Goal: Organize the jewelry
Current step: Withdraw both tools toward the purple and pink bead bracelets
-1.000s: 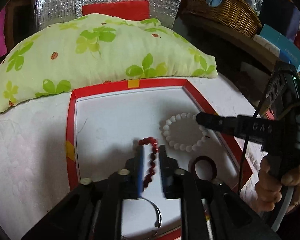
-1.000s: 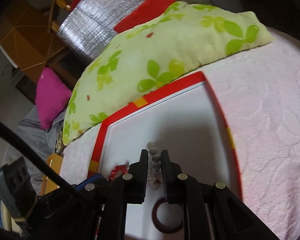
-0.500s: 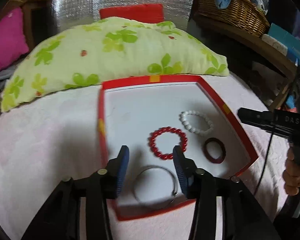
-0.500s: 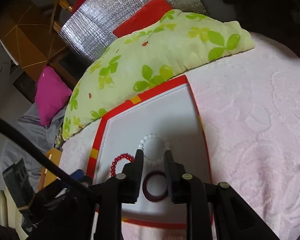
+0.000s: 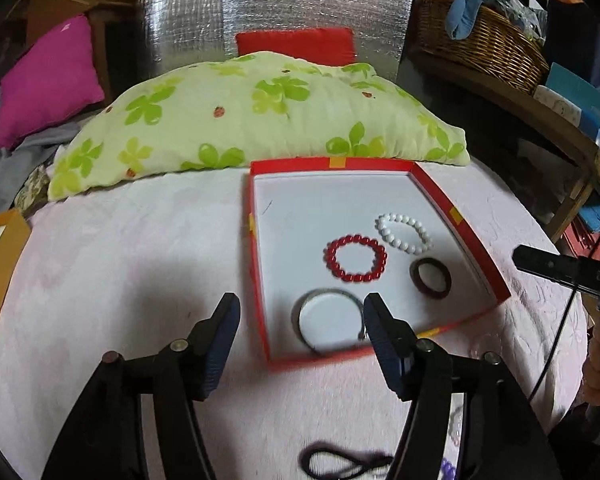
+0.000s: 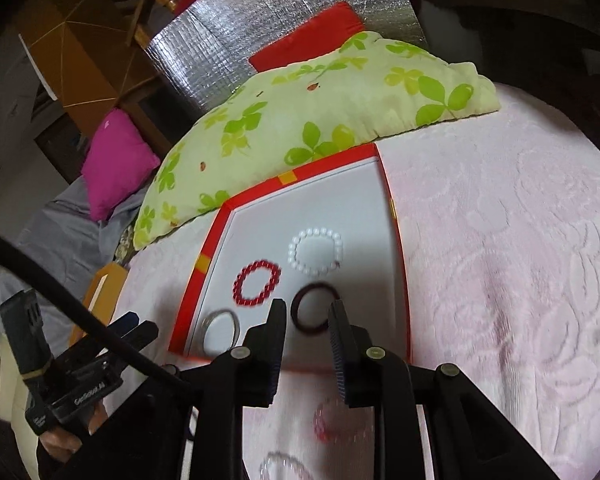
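Released red bracelet (image 5: 355, 258) inside tray (image 5: 476, 240)

I am working in a lived-in home, likely a bedroom; a pink embossed bedspread (image 5: 132, 264) covers the surface under me; a clover-print pillow (image 5: 256, 116) and a magenta cushion (image 5: 48, 84) lie beyond it; a wicker basket (image 5: 480, 44) of clothes sits on a wooden shelf.

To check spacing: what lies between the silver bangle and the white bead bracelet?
The red bead bracelet lies between silver bangle and white bead bracelet, in both views.
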Available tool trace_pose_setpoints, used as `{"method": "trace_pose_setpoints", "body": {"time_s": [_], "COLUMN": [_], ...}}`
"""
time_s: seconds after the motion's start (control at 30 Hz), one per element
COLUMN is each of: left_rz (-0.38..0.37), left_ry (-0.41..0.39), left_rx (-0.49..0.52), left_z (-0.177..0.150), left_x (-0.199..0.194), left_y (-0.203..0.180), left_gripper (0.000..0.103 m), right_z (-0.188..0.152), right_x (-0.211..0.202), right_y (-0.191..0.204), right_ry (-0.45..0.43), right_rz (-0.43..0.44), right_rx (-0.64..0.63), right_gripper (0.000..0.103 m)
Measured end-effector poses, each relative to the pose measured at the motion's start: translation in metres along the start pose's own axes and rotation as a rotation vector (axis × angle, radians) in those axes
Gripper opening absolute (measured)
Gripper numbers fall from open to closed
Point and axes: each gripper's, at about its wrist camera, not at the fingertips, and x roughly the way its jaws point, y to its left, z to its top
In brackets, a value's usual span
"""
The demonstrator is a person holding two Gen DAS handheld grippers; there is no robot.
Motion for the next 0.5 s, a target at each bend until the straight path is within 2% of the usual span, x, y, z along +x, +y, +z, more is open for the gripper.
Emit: {"method": "trace_pose_setpoints", "body": {"time_s": [0.1,0.23,0.5], "left_rz": [-0.004,0.013,0.045], "left_ry": [0.01,0.017,0.05], "left_rx": [-0.034,-0.034,0.035], "left_z": [-0.014,-0.032,-0.07], "left_x": [-0.008,-0.018,-0.031], "left_y": [0.005,0.007,-0.002], "left_gripper": [0.065,0.065,0.065], "right_z": [-0.014,-0.036,-0.071], "right_x": [-0.01,-0.021,-0.034], "right_y": [-0.001,-0.004,-0.011], "right_ry": [0.006,0.022,0.068], "right_rz": [0.01,0.009,0.001], "right_rx": [0.003,0.003,-0.008], "right_gripper": [0.025,0.051,0.052]}}
